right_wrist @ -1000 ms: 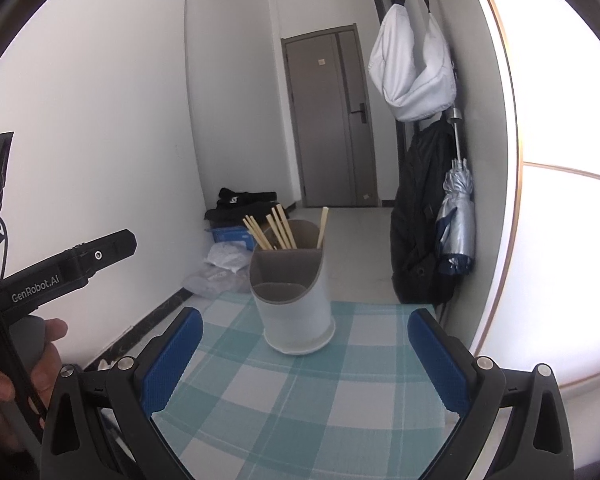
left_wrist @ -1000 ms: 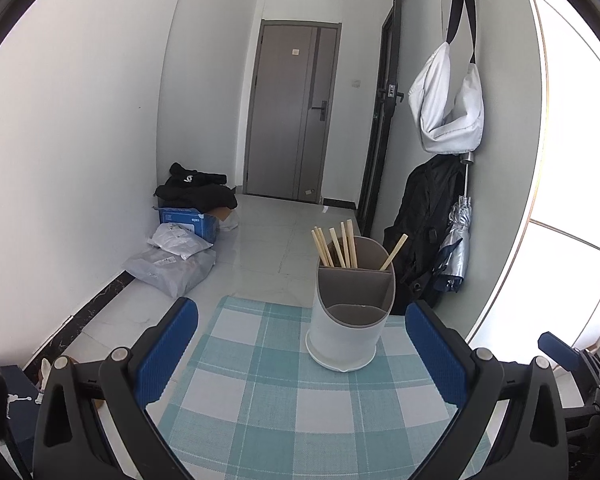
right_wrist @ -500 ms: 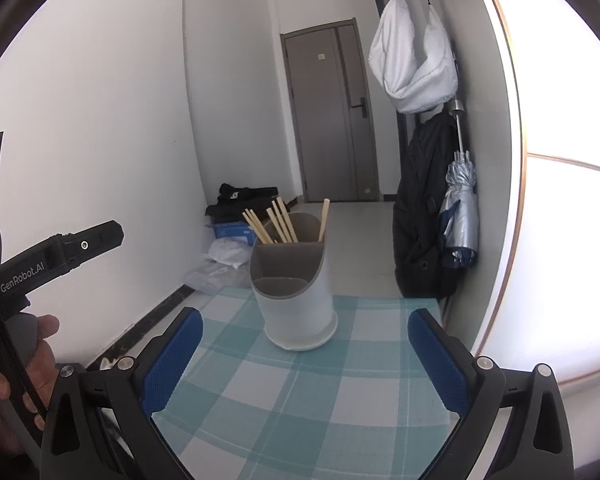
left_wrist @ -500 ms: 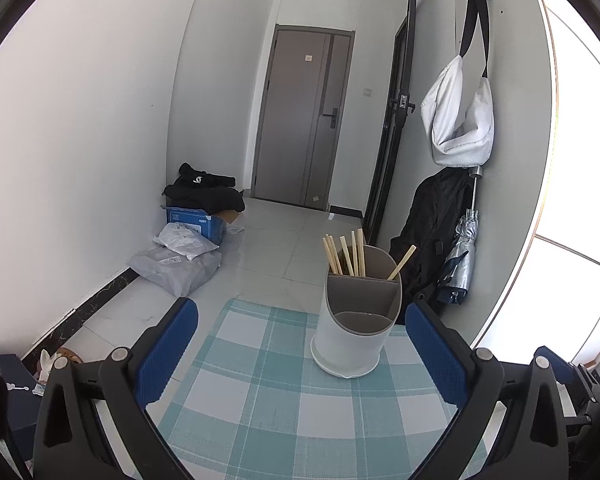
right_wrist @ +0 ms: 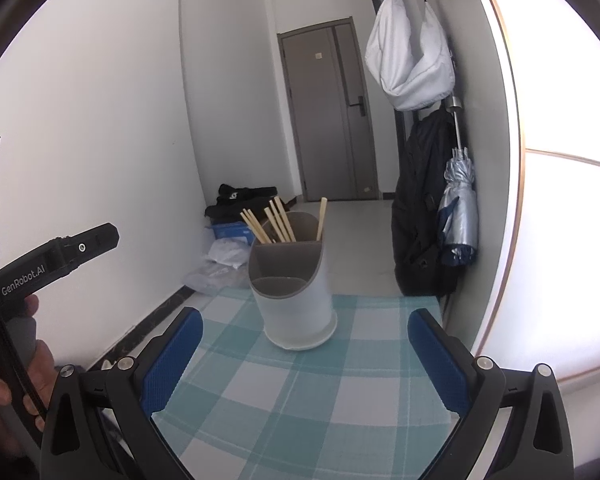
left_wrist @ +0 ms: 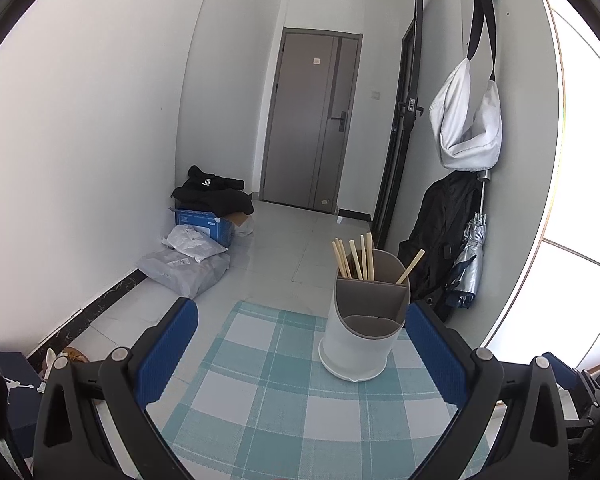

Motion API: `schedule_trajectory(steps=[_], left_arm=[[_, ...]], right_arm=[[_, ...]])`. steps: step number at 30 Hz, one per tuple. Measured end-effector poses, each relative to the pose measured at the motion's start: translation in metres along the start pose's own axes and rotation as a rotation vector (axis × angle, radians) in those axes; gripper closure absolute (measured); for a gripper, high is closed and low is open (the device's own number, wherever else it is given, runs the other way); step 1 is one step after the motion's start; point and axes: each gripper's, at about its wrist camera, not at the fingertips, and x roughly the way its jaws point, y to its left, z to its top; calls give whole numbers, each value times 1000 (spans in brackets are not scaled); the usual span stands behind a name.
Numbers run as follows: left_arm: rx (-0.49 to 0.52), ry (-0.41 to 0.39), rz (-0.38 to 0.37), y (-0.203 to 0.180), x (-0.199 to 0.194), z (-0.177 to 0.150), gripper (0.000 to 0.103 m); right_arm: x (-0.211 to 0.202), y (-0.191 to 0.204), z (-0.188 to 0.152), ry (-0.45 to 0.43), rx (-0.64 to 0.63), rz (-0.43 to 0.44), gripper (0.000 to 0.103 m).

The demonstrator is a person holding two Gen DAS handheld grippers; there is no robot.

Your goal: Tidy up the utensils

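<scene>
A white utensil holder (left_wrist: 360, 332) (right_wrist: 294, 300) with a grey inner divider stands on a teal-and-white checked tablecloth (left_wrist: 284, 408) (right_wrist: 312, 392). Several wooden chopsticks (left_wrist: 354, 258) (right_wrist: 274, 224) stick up from its back compartment; the front compartment looks empty. My left gripper (left_wrist: 300, 344) is open, short of the holder, which sits toward its right finger. My right gripper (right_wrist: 304, 356) is open too, with the holder just beyond and between its blue fingers (right_wrist: 172, 356). Nothing is held.
The left tool's body (right_wrist: 52, 260) and a hand (right_wrist: 4, 384) show at the right view's left edge. Past the table's far edge lie bags (left_wrist: 188, 264), a blue box (left_wrist: 204, 224) and black clothes. A black backpack (right_wrist: 420, 220), folded umbrella (right_wrist: 458, 212) and white bag (right_wrist: 410, 64) hang at right.
Both cameras have tilted and drawn back slightly, so the holder sits lower and a little farther right in the left view. Both grippers stay open and empty.
</scene>
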Motion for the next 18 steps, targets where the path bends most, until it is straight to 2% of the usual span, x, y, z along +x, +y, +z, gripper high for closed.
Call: schedule_trajectory(steps=[18], left_arm=[[-5,13,21,2,3,-2,1]], right_arm=[[1,-1,0,1,14,-6,0]])
